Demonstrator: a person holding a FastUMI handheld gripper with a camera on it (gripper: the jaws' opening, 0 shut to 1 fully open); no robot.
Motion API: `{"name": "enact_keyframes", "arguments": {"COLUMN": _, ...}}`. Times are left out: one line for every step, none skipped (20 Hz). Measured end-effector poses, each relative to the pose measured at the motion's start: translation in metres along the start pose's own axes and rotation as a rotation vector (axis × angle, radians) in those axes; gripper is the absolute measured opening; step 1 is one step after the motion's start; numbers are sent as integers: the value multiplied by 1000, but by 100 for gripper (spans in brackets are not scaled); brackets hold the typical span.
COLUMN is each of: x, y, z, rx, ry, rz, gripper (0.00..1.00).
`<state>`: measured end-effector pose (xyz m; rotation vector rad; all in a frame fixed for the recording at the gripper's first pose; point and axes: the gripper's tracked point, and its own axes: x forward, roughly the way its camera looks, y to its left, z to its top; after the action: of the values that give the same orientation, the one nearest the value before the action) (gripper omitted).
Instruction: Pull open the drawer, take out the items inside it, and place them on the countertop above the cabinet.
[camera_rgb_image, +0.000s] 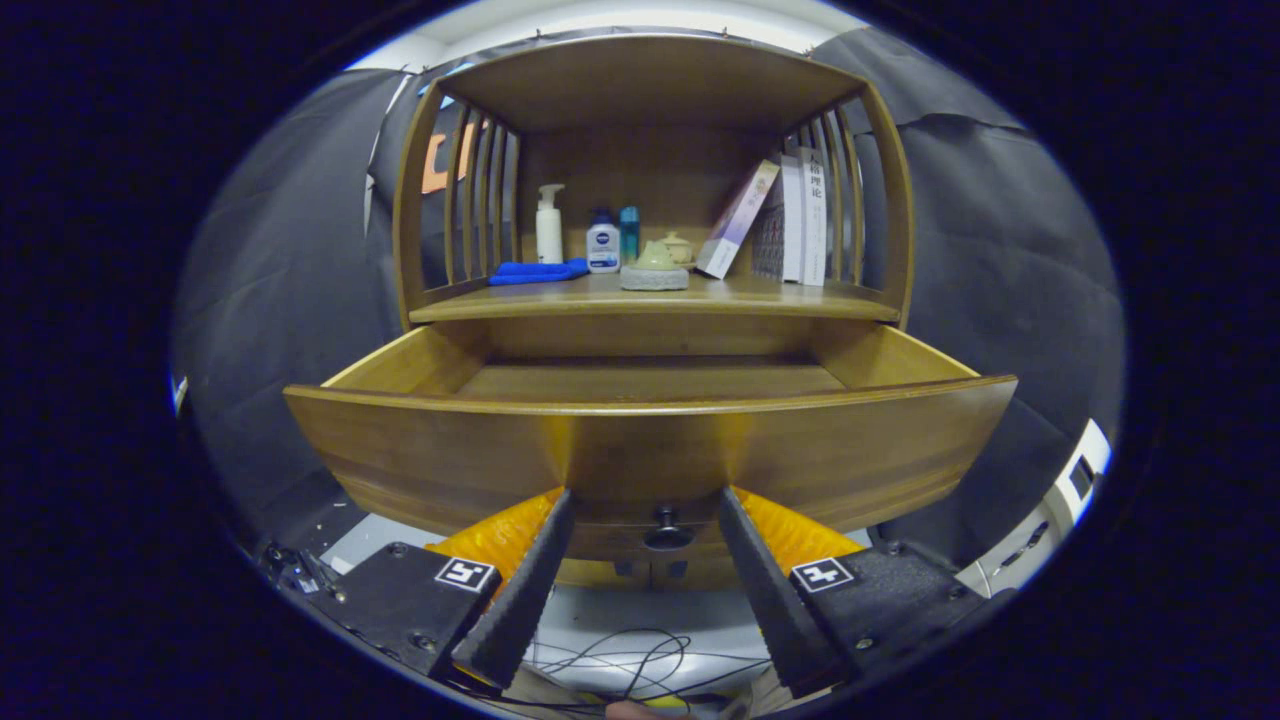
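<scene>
The drawer (650, 440) stands pulled out from the cabinet, its front just ahead of the tool (645, 505). The tool is released, fingers spread to either side of the knob (667, 527) without touching it. The drawer floor that shows looks bare. Above the drawer, the surface (800, 298) carries a blue cloth (538, 271), bottles (549, 225), a small teapot (655, 266) and books (795, 215).
</scene>
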<state>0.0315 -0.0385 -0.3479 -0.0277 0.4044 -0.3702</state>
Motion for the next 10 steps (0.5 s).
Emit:
{"name": "enact_keyframes", "arguments": {"x": 4, "y": 0, "z": 2, "rx": -2, "ry": 8, "rz": 0, "gripper": 93}}
{"name": "enact_keyframes", "arguments": {"x": 8, "y": 0, "z": 6, "rx": 1, "ry": 6, "rz": 0, "gripper": 93}}
{"name": "enact_keyframes", "arguments": {"x": 11, "y": 0, "z": 10, "rx": -1, "ry": 0, "rz": -1, "gripper": 93}}
{"name": "enact_keyframes", "arguments": {"x": 15, "y": 0, "z": 16, "rx": -3, "ry": -8, "rz": -3, "gripper": 93}}
{"name": "enact_keyframes", "arguments": {"x": 21, "y": 0, "z": 15, "rx": -1, "ry": 17, "rz": -5, "gripper": 93}}
{"name": "enact_keyframes", "arguments": {"x": 23, "y": 1, "z": 19, "rx": -3, "ry": 8, "rz": -8, "gripper": 93}}
{"name": "enact_keyframes", "arguments": {"x": 28, "y": 1, "z": 17, "rx": -5, "ry": 22, "rz": -11, "gripper": 93}}
{"name": "enact_keyframes", "arguments": {"x": 30, "y": 2, "z": 22, "rx": -9, "ry": 22, "rz": -14, "gripper": 93}}
{"name": "enact_keyframes", "arguments": {"x": 34, "y": 2, "z": 23, "rx": -7, "ry": 22, "rz": -17, "gripper": 93}}
{"name": "enact_keyframes", "arguments": {"x": 37, "y": 2, "z": 25, "rx": -4, "ry": 26, "rz": -18, "gripper": 93}}
